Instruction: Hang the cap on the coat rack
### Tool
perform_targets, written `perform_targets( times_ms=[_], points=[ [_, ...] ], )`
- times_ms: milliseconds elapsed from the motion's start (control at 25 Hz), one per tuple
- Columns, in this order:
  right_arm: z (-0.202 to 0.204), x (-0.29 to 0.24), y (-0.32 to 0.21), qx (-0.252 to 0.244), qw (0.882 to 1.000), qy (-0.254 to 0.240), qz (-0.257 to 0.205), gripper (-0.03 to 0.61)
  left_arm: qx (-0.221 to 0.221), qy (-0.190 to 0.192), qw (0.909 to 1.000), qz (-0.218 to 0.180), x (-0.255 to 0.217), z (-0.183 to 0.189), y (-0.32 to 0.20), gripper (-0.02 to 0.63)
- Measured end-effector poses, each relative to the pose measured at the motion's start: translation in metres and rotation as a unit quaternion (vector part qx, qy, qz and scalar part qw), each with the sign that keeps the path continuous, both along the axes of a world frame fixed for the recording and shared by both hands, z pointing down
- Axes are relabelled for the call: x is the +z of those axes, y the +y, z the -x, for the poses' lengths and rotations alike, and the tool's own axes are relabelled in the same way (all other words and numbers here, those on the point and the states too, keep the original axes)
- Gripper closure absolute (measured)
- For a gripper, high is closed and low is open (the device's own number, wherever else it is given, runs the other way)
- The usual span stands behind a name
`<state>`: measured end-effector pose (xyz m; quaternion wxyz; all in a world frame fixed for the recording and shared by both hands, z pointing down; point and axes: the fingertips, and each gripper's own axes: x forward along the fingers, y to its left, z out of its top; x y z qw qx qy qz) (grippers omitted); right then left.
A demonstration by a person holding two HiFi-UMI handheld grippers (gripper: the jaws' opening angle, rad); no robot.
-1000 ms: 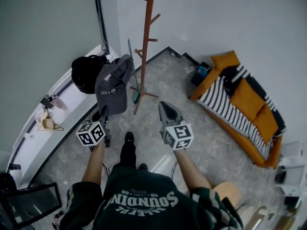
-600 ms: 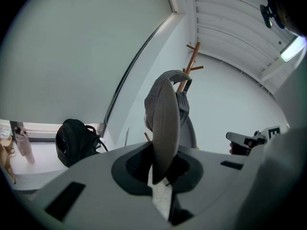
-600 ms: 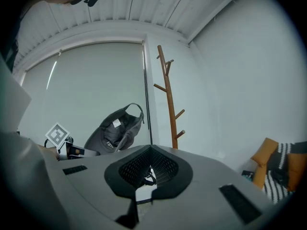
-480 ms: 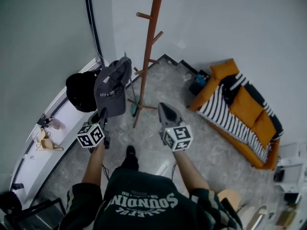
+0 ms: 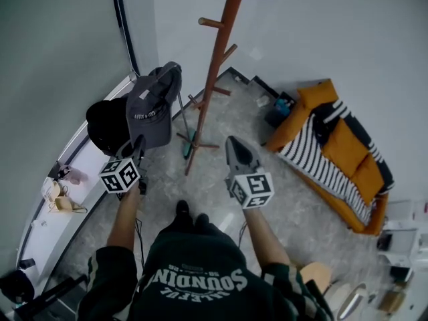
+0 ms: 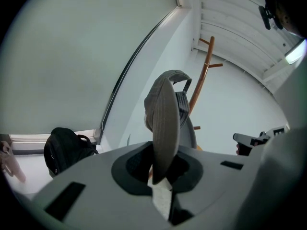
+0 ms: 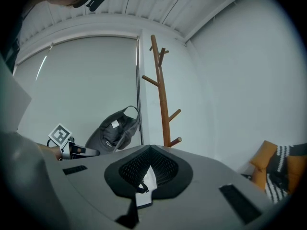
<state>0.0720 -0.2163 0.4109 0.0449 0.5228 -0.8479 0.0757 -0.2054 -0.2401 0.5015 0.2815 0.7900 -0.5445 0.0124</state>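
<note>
A grey cap [image 5: 152, 107] is held up by its brim in my left gripper [image 5: 138, 146], which is shut on it. In the left gripper view the cap [image 6: 165, 114] stands edge-on above the jaws, its crown toward the rack. The wooden coat rack [image 5: 217, 62] stands in the room's corner, right of the cap, its pegs bare; its pole also shows in the left gripper view [image 6: 203, 71] and the right gripper view [image 7: 160, 85]. My right gripper [image 5: 235, 154] is shut and holds nothing, raised right of the rack's base. The right gripper view shows the cap [image 7: 115, 128] to the left.
A black backpack [image 5: 105, 122] sits on the window sill [image 5: 73, 166] at left. An orange sofa with a striped cover [image 5: 338, 149] runs along the right wall. A dark object [image 5: 279, 105] lies on the floor near the sofa's end. The rack's feet [image 5: 194, 142] spread over the floor.
The view has shifted closer to the rack, which now shows more of its top. My left gripper has lifted the cap a little higher and leftward. The right gripper stayed about level.
</note>
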Motion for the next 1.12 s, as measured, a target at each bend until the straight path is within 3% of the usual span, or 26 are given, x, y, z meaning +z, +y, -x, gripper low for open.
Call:
perform_targets(
  times_ms=[600, 880, 1120],
  points=[
    [-0.022, 0.038, -0.023, -0.011, 1.0, 0.013, 0.018, 0.58, -0.021, -0.022, 0.9993, 0.02, 0.034, 0.0, -0.022, 0.591],
    [-0.016, 0.059, -0.021, -0.029, 0.999, -0.004, 0.032, 0.58, -0.026, -0.038, 0.9983, 0.035, 0.063, 0.0, -0.029, 0.591],
    [-0.018, 0.09, -0.017, -0.016, 0.997, -0.024, 0.066, 0.58, -0.031, -0.042, 0.997, 0.058, 0.097, -0.001, -0.022, 0.591]
  ],
)
